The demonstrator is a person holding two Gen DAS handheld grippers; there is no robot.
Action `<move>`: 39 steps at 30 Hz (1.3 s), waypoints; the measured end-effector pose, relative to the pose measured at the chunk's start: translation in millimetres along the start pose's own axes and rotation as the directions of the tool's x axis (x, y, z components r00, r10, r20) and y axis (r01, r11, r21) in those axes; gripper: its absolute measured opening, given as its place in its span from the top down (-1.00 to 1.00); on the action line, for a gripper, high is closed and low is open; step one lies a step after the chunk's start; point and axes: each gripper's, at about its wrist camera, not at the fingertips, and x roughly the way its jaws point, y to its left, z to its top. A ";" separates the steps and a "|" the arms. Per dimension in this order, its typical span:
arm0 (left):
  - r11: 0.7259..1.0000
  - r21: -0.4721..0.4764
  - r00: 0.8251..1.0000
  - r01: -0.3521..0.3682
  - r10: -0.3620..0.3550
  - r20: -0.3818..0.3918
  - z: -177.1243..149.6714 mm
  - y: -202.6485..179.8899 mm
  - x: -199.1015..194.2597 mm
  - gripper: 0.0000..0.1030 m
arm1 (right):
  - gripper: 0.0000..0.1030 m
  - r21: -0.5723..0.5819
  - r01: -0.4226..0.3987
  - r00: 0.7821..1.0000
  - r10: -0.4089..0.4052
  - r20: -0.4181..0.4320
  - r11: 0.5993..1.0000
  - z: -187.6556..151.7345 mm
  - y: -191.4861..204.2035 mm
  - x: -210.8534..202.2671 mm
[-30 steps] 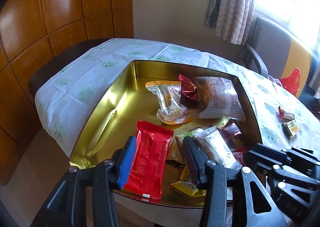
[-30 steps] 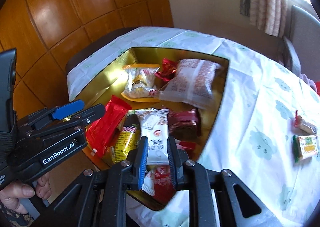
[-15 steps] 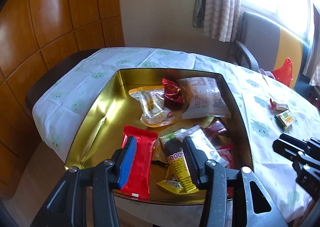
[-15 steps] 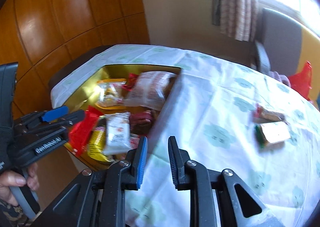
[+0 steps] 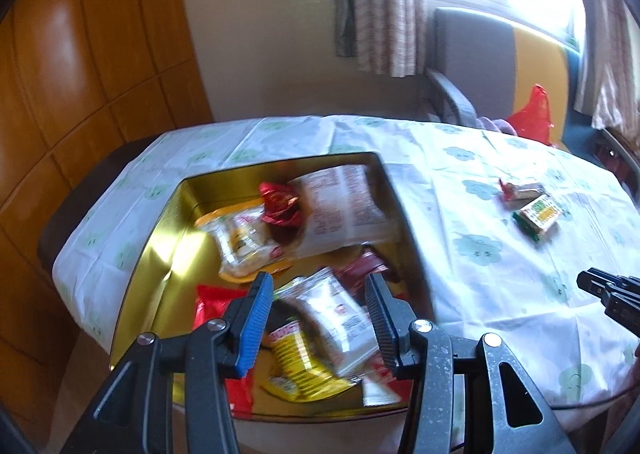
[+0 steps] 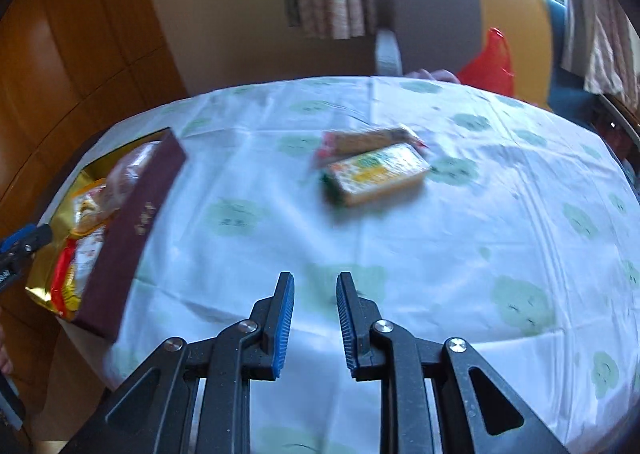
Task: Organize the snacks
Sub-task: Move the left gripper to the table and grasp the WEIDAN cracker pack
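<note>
Two loose snacks, green-yellow packet and red-ended bar, touching, mid-tabletop toward far edge. Rest in gold tin at left edge. Light, crinkly, slippery film: pinch across short sides. Right tongs apart, empty; left tongs apart over tin.

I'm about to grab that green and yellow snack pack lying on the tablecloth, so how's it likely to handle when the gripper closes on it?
The green and yellow snack pack looks like a flat, blocky bar, so probably fairly stiff and light. Its wrapper seems glossy, so it may slip. Lying flat on the tablecloth, it should slide, not roll.
</note>
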 end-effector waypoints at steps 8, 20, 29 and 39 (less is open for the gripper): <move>0.993 0.109 0.998 0.051 -0.054 0.025 16.2 -45.2 -1.4 0.05 | 0.57 0.082 0.078 0.997 -0.077 -0.014 0.994 -14.2 -50.9 -0.3; 0.964 0.240 0.993 0.113 -0.120 0.016 31.8 -104.4 8.4 0.00 | 0.56 0.115 0.104 0.994 -0.101 -0.031 0.988 -21.8 -73.9 7.1; 0.914 0.324 0.970 0.245 -0.232 -0.080 47.9 -157.6 40.4 -0.01 | 0.45 0.108 0.082 0.997 -0.080 -0.025 0.991 -26.3 -77.2 12.8; 0.775 0.462 0.902 0.431 -0.385 -0.196 75.7 -244.6 87.8 -0.23 | 0.35 0.110 0.056 0.998 -0.055 -0.007 0.992 -26.8 -78.7 14.4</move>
